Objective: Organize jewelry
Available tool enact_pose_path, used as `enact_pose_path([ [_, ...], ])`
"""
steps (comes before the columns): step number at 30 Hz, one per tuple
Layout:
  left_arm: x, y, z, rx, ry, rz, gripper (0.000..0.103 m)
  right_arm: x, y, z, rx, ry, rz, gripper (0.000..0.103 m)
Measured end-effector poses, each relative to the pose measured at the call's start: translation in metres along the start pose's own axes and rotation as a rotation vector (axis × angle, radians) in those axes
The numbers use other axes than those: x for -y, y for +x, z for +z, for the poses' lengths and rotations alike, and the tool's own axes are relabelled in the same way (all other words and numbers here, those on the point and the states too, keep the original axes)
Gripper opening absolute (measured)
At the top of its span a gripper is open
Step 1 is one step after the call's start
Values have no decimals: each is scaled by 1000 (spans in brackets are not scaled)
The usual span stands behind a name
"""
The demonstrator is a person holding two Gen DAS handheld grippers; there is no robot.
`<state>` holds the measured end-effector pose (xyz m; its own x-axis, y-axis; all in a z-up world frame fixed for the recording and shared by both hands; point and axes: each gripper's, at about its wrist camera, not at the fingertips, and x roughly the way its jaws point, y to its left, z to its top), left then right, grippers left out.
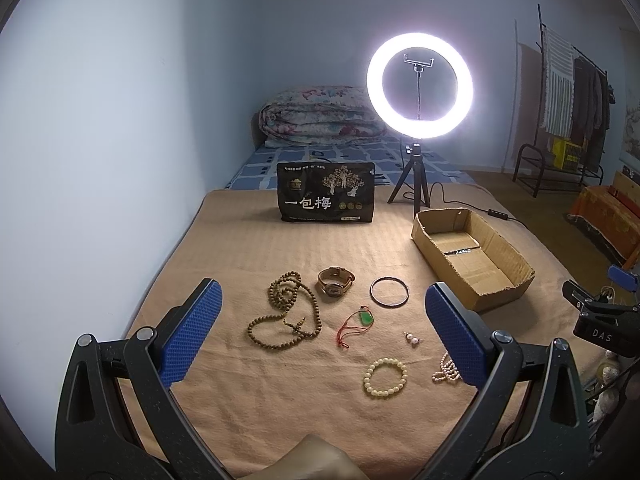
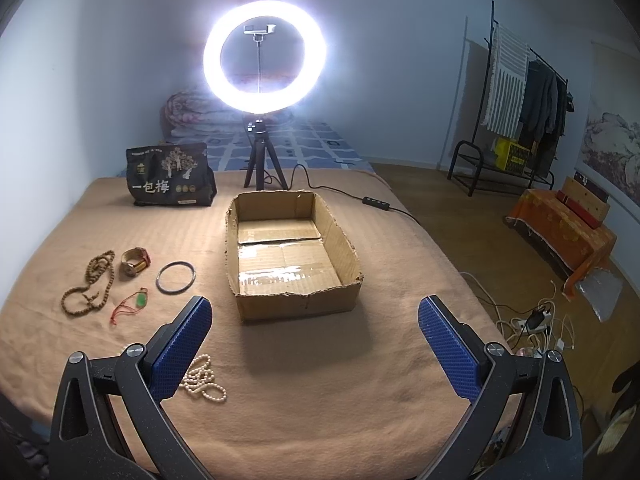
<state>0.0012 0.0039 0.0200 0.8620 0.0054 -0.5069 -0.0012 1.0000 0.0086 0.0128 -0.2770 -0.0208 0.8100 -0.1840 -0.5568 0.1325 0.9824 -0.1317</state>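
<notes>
Cardboard box [image 2: 294, 256] lies lengthwise away from both grippers' [image 2: 314, 334] [image 1: 320, 324] parted fingers.

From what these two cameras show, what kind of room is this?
Most likely a bedroom at home: a folded quilt lies on a bed by the wall, a clothes rack holds garments, and a ring light stands by.
</notes>
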Motion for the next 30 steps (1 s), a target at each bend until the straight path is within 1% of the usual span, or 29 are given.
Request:
enact_pose_path([
  [15,-5,3,-4,0,-3,11,103,1,0,-2,-4,-1,-1,102],
  [25,-9,6,-8,-1,0,42,103,1,3,-3,-12,-6,-12,102],
  [30,-19,11,-10,-25,0,65,103,2,7,-3,-20,-13,-27,102],
])
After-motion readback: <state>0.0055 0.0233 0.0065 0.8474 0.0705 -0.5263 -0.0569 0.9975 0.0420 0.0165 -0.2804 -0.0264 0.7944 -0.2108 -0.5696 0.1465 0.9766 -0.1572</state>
